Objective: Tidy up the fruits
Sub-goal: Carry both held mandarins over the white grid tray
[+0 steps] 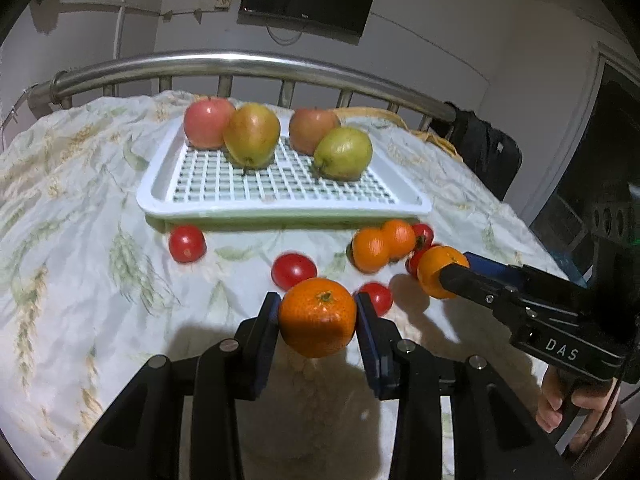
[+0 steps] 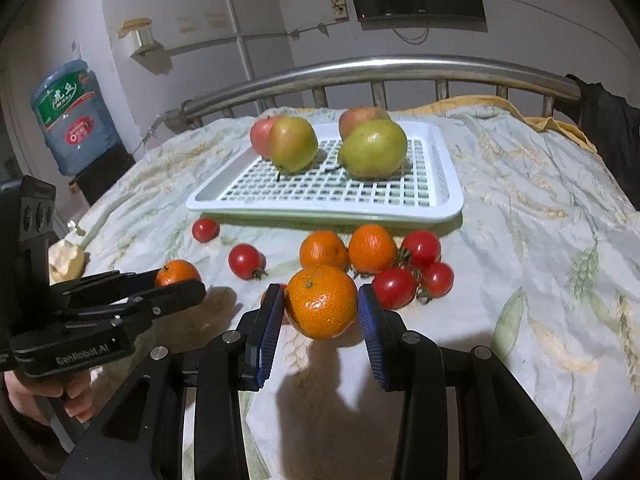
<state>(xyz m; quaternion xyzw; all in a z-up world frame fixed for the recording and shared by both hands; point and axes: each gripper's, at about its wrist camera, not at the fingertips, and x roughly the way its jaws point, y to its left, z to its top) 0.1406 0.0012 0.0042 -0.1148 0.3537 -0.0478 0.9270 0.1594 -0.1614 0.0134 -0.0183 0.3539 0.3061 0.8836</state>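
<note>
Fruits lay at twelve o'clock – two smooth apples and two pears on the white grid tray (image 1: 280, 206). The left gripper (image 1: 317, 316) clamped a dimpled round mandarin (image 1: 318, 322); the right gripper (image 2: 321, 308) clamped another mandarin (image 2: 322, 302) – glossy tomatoes rested on cloth.

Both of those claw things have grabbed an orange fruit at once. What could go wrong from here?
Each mandarin is round and pinched only at its sides: the left gripper holds one mandarin, the right gripper another, so either might slip and roll across the bedsheet. The white tray sits on soft bedding, and its pears stand loose, so a bump while placing could topple them.
</note>
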